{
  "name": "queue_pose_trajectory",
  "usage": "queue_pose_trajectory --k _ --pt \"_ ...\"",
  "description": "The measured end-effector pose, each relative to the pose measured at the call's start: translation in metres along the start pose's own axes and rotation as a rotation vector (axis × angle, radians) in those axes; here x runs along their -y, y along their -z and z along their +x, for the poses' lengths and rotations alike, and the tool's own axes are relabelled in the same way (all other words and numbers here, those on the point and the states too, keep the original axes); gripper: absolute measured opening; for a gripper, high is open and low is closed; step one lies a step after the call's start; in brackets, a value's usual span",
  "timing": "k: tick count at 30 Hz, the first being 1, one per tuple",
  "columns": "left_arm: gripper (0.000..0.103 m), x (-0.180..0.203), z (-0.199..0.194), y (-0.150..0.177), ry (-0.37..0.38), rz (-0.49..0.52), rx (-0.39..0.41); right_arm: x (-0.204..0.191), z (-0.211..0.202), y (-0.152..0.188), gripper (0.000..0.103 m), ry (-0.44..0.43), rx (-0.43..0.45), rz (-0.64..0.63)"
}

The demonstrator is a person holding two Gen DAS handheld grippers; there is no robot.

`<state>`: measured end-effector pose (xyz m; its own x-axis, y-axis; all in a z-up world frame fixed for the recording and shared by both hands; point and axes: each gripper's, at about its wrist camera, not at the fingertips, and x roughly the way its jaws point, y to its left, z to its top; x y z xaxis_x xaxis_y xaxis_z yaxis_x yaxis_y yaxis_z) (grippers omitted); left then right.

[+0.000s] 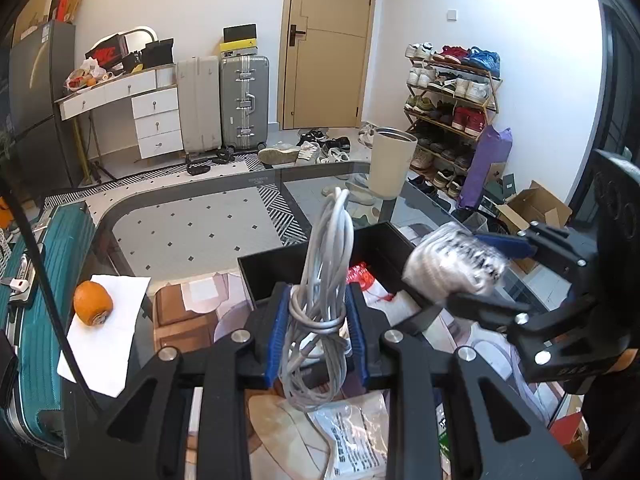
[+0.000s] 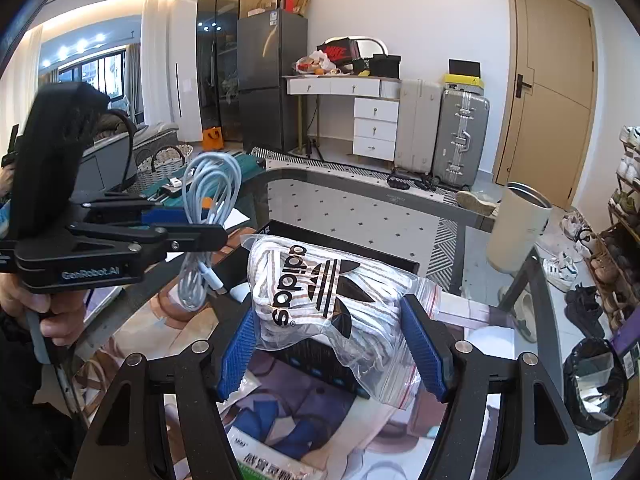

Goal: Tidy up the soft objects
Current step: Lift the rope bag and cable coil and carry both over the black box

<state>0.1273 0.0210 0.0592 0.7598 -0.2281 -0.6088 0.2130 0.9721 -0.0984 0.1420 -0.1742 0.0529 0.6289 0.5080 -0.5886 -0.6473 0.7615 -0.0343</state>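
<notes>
My left gripper (image 1: 318, 334) is shut on a coiled grey-white cable (image 1: 326, 264), held upright above the near edge of a black box (image 1: 276, 272). The cable also shows in the right wrist view (image 2: 210, 216), clamped in the left gripper (image 2: 200, 230). My right gripper (image 2: 334, 340) is shut on a clear zip bag of white laces with an adidas logo (image 2: 320, 296), held over the black box (image 2: 404, 264). In the left wrist view the bag (image 1: 456, 262) hangs at the box's right side in the right gripper (image 1: 470, 268).
The glass table (image 1: 192, 200) carries an orange (image 1: 93, 303) on white paper at the left, a cream tumbler (image 1: 391, 162) at the far edge, and packets (image 1: 352, 436) near me. A red-and-white bag (image 1: 362, 276) lies inside the box. A teal suitcase (image 1: 40, 300) stands at the left.
</notes>
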Motion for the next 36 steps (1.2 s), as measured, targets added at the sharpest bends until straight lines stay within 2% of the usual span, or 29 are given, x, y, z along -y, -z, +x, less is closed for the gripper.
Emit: queue_pose_trajectory --k 12,22,24,28,32,36 --pt "0.026 -0.009 0.012 -0.021 0.001 -0.012 0.017 0.016 0.056 -0.013 0.07 -0.046 -0.04 -0.016" --pt "0.026 -0.011 0.028 -0.025 0.009 -0.019 -0.003 0.02 0.09 -0.011 0.071 -0.073 -0.088 -0.028" --pt "0.026 -0.011 0.031 -0.025 0.01 -0.018 -0.009 0.021 0.098 -0.008 0.073 -0.081 -0.122 -0.026" --pt "0.026 -0.012 0.034 -0.025 0.01 -0.022 -0.019 0.02 0.102 -0.012 0.083 -0.08 -0.122 -0.033" --pt "0.026 -0.012 0.036 -0.026 0.013 -0.021 -0.022 0.019 0.094 -0.012 0.093 -0.062 -0.107 -0.039" --pt "0.026 -0.012 0.038 -0.025 0.012 -0.017 -0.03 0.024 0.078 -0.01 0.096 -0.036 -0.089 -0.03"
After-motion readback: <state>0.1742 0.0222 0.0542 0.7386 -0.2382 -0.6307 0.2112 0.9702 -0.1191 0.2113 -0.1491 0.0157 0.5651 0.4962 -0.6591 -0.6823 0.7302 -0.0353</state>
